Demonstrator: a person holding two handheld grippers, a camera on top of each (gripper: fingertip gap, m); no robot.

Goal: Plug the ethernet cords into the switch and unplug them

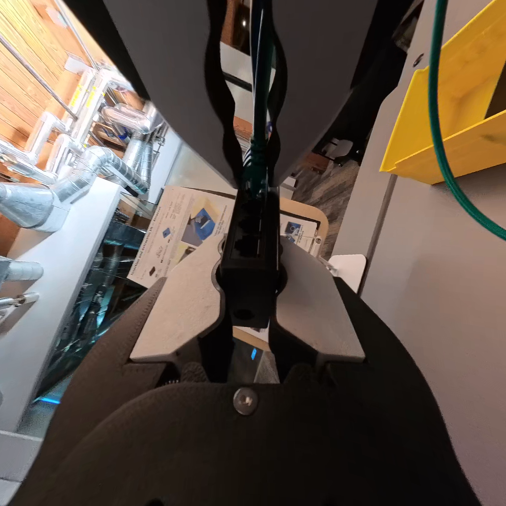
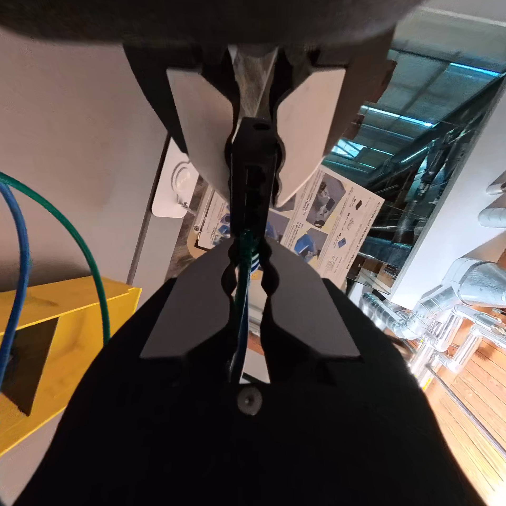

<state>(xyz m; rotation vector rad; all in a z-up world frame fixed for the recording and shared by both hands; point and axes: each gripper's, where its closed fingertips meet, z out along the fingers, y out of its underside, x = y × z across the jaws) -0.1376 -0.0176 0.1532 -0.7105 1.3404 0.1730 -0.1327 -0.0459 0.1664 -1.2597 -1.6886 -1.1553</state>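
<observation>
Switch (image 1: 250,262) held aloft between tongs; yellow bin (image 1: 451,115), ceiling ducts (image 1: 90,161) behind.

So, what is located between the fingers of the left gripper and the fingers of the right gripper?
The black switch and the green cord's plug, seen in both wrist views.

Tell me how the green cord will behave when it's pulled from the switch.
Probably floppy: the green cord hangs in a loose arc. Its plug looks stiff, gripped by the right gripper. The small switch likely shifts unless held.
</observation>
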